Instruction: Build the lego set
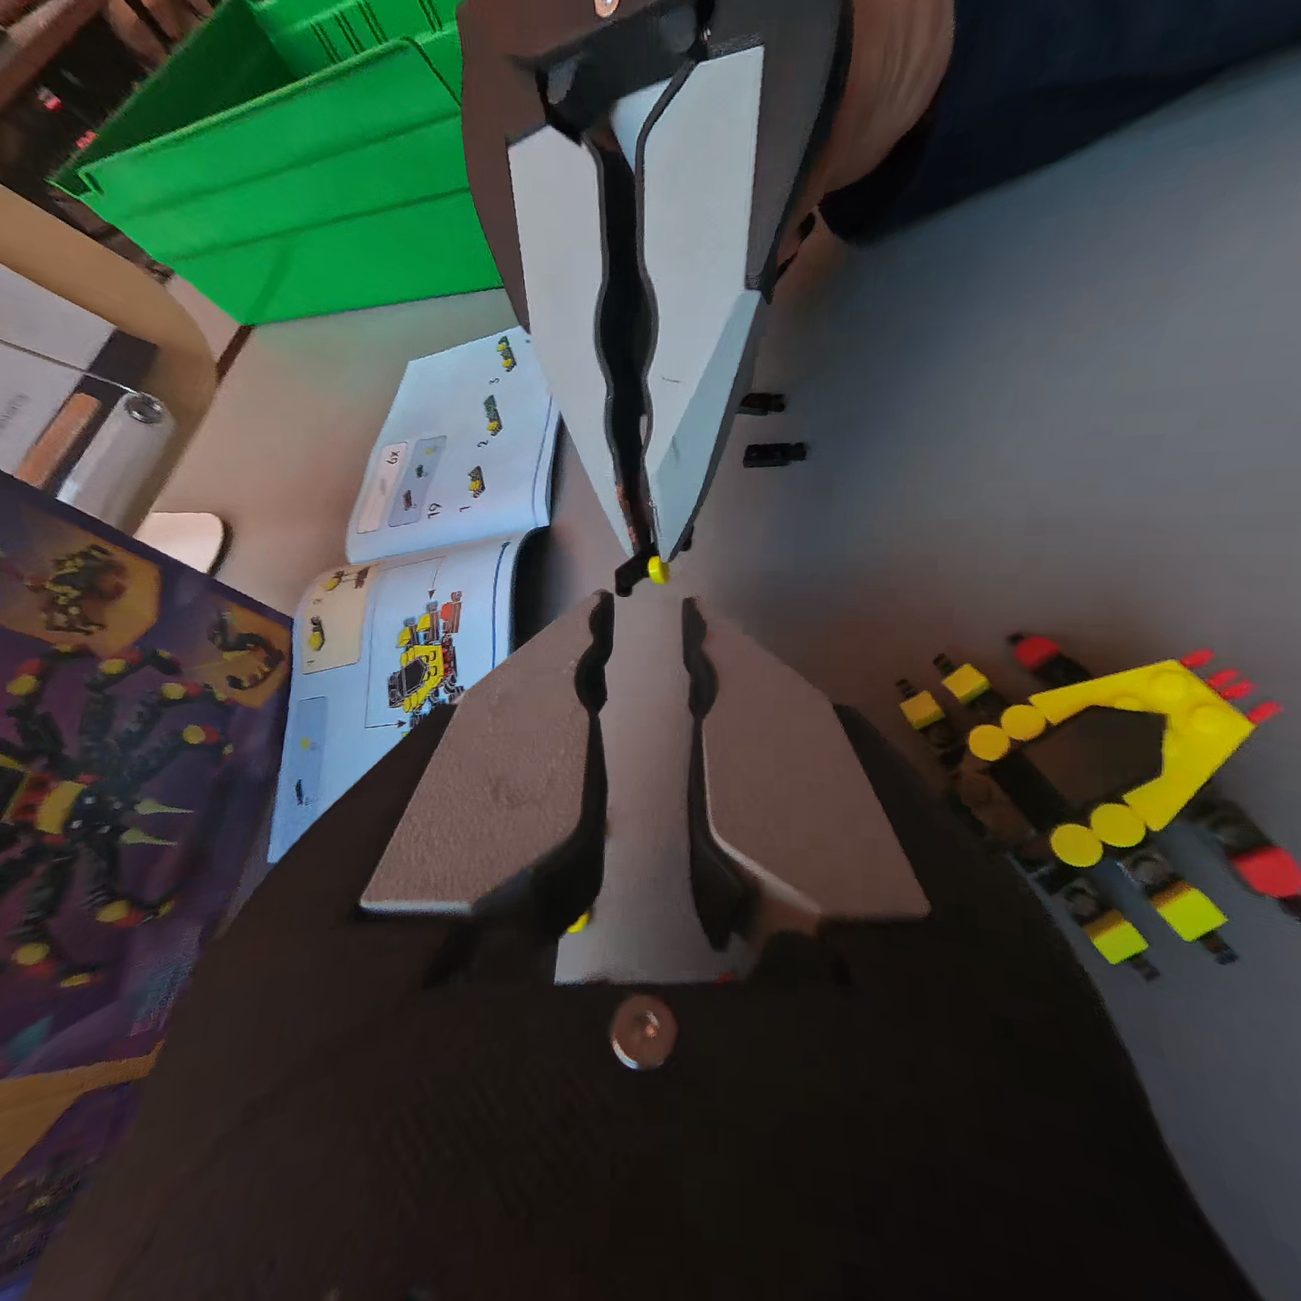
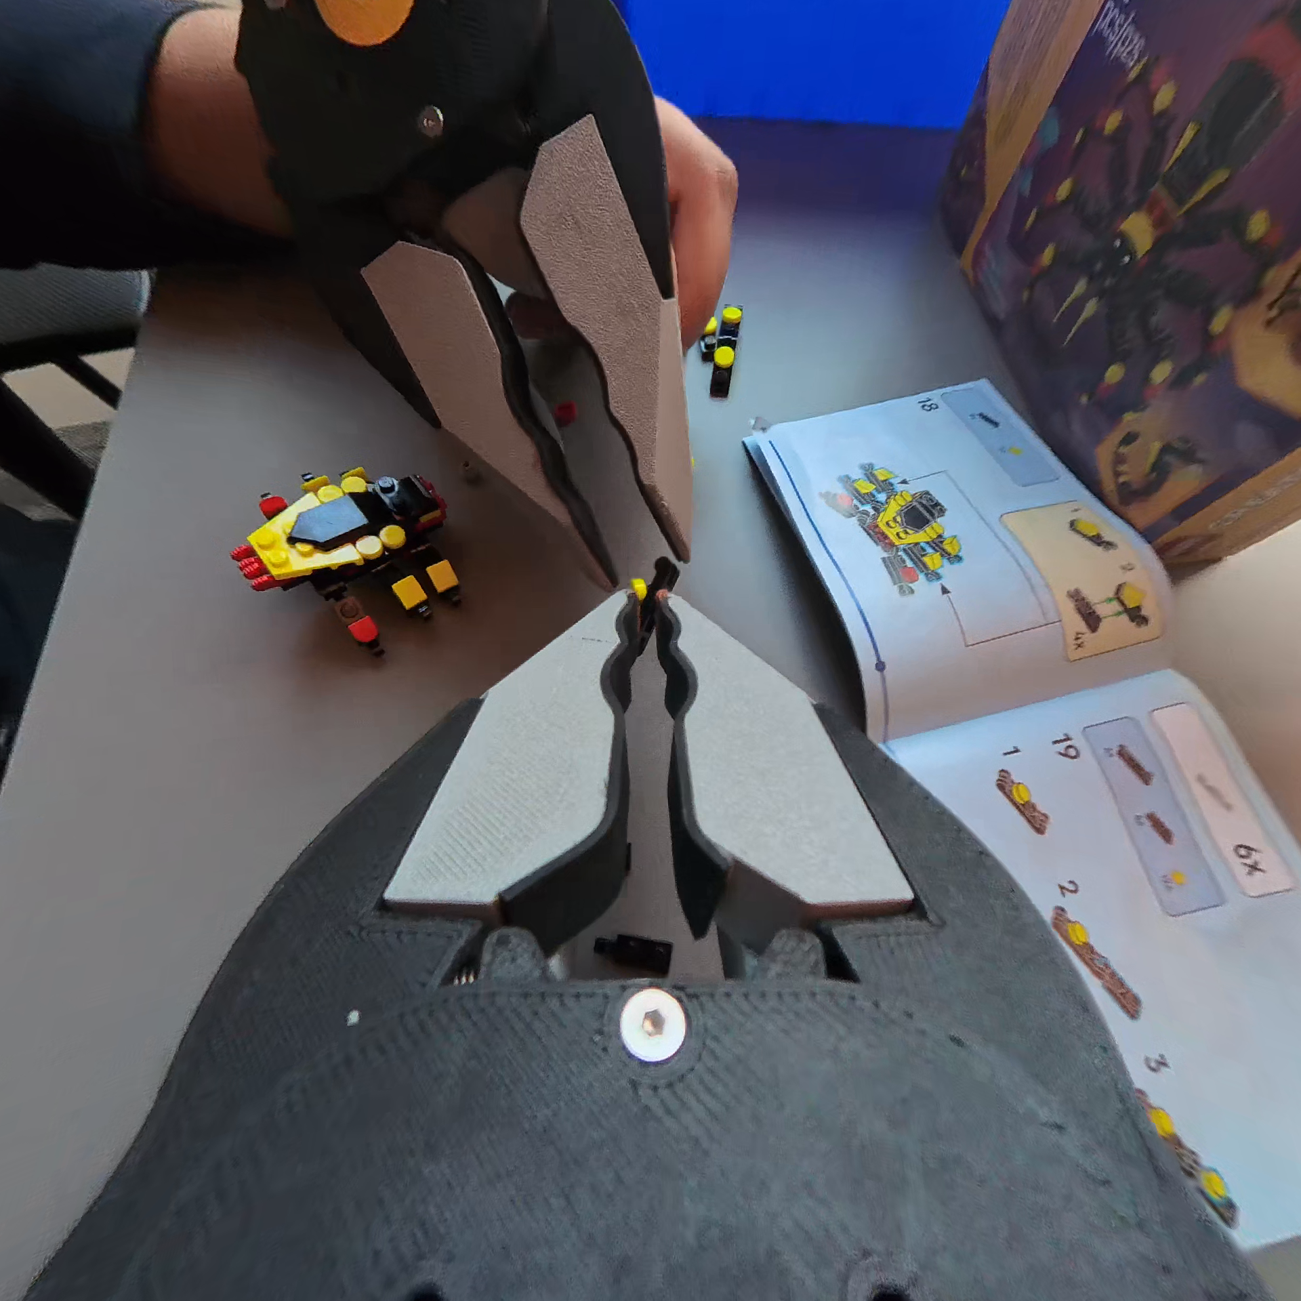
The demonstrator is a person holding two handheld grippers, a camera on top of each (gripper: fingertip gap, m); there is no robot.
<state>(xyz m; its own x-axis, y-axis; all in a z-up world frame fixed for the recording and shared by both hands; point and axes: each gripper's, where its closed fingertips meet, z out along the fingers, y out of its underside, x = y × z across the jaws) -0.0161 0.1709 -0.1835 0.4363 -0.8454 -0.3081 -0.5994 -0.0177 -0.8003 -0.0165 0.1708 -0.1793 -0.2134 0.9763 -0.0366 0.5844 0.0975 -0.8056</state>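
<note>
2 hand-held grippers: right [image 2: 649,605] pinches blk/yellow piece [image 2: 651,588], left [image 1: 648,598] open.

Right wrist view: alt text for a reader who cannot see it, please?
The right tongs pinch a small black-and-yellow piece, tip to tip with the open left tongs. A part-built yellow model sits left, an open instruction booklet right.

Grey table [image 2: 176,739]. Both grippers are black with pale grey finger plates: the right gripper [image 2: 648,598] at six o'clock in its own view, the left gripper [image 2: 648,563] at twelve. Between their tips, a small black piece [image 2: 658,579] topped by a yellow round stud [image 2: 638,588]. At nine o'clock, a yellow, black and red lego model [image 2: 345,542]. At three o'clock, a pale blue instruction booklet [image 2: 985,563]. At one o'clock, a purple and orange box [image 2: 1140,246]. In the left wrist view, green bins [image 1: 281,176] at eleven o'clock.
</note>
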